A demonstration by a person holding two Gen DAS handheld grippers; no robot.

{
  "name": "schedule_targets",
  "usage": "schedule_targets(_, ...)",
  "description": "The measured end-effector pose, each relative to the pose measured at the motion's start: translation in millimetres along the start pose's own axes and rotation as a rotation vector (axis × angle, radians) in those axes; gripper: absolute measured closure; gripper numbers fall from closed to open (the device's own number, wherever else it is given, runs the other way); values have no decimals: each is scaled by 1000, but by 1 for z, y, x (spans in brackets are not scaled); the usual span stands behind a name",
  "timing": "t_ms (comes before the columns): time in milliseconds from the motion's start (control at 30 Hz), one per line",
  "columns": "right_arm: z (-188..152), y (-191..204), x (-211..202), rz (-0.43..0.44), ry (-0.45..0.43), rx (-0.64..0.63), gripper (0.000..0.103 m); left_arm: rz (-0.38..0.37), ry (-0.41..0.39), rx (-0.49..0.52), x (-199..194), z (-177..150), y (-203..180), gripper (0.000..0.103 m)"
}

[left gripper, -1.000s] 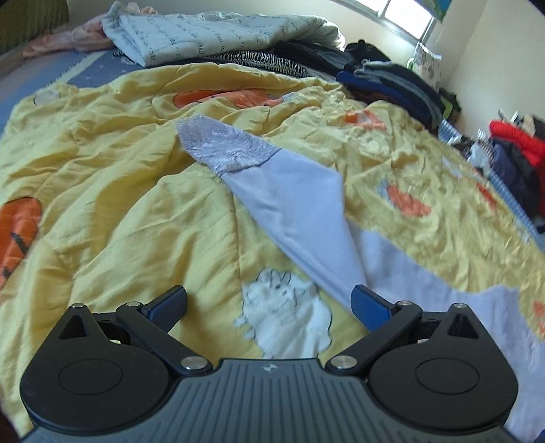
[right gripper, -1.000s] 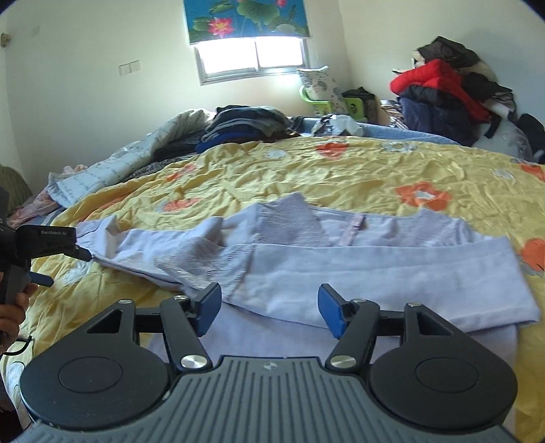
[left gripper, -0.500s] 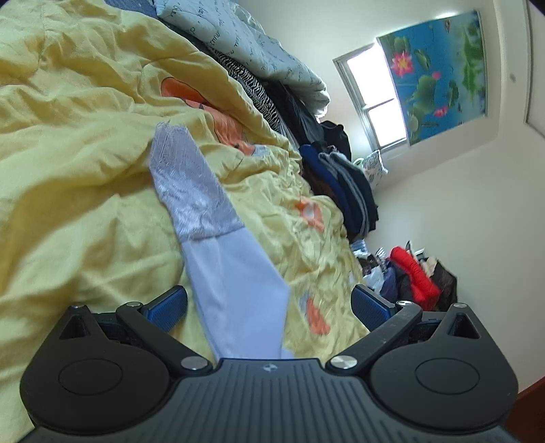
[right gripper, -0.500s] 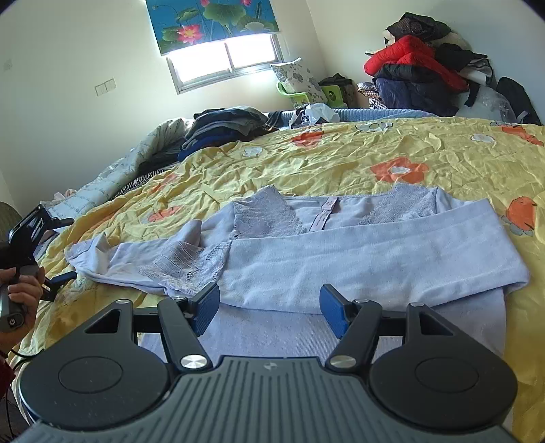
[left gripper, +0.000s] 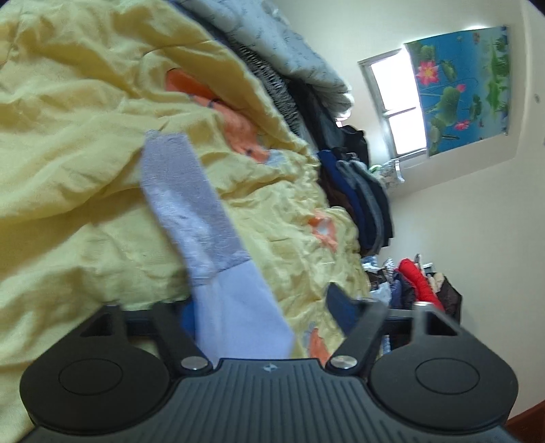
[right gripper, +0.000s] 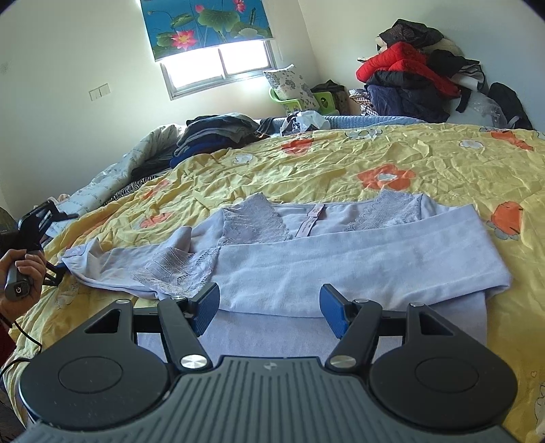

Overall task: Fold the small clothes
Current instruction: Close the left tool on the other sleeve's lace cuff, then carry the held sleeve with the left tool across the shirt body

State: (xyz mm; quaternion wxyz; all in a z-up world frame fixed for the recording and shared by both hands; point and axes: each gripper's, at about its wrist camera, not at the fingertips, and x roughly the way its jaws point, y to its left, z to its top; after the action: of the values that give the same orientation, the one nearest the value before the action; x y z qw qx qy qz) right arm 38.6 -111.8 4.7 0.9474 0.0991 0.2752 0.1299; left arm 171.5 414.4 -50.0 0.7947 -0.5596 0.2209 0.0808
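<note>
Bed with wrinkled yellow quilt [right gripper: 323,163], orange flower print, fills both views. Lilac long-sleeve top with lace trim [right gripper: 340,259] lies flat on the quilt, mid-near in the right wrist view, neckline and label to the far side, one sleeve folded across the body, its lace cuff near the left blue pad. Other sleeve [left gripper: 190,204] runs out left over the quilt.

Far side of bed: pale grey printed duvet [left gripper: 289,68] bunched up, stack of dark folded clothes [right gripper: 214,131] beside it, both touching the quilt's far edge. Right far corner: heap of red and dark jackets [right gripper: 408,75] off the bed. Window [right gripper: 218,68] with a lotus-print blind [right gripper: 204,24] on the far wall, floral pillow [right gripper: 289,85] below it.

Left tool [left gripper: 260,311]: rolled over, view blurred. Jaws have just been closing, now about half open, with the sleeve's plain lilac part between them, lying against the left pad; right pad is clear of it, so no clamp. Person's hand [right gripper: 25,269] holds its handle at the left edge of the bed.

Right tool [right gripper: 269,308]: jaws moderately wide, nothing gripped, hovering over the top's near hem. Nothing blocks either tool.
</note>
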Motion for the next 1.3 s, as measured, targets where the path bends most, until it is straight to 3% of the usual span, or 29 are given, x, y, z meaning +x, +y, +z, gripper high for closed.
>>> schedule_targets(67, -1, -1, -1, -2, 2, 3, 37, 19, 7, -24, 2, 1, 8, 71)
schedule_targets(167, -2, -3, -1, -5, 4, 2, 38, 40, 11, -41, 1, 3, 16, 90)
schedule_targets(267, -3, -3, -2, -5, 4, 1, 38, 73, 17, 13, -1, 1, 14, 98)
schedule_targets(467, -4, -6, -4, -10, 6, 3, 37, 157, -34, 279, -16, -23, -26, 99)
schedule_targets(667, -5, -17, -10, -52, -3, -7, 37, 219, -152, 544, -43, -65, -73, 99)
schedule_targets(867, -9, -38, -16, -68, -5, 51, 37, 309, -332, 640, -72, -91, -101, 99)
schedule_targets(1100, -12, -57, -22, -83, -17, 93, 36, 404, -405, 645, -87, -100, -106, 99)
schedule_targets(1300, -14, -67, -28, -86, -29, 109, 36, 336, -449, 778, -100, -139, -138, 99)
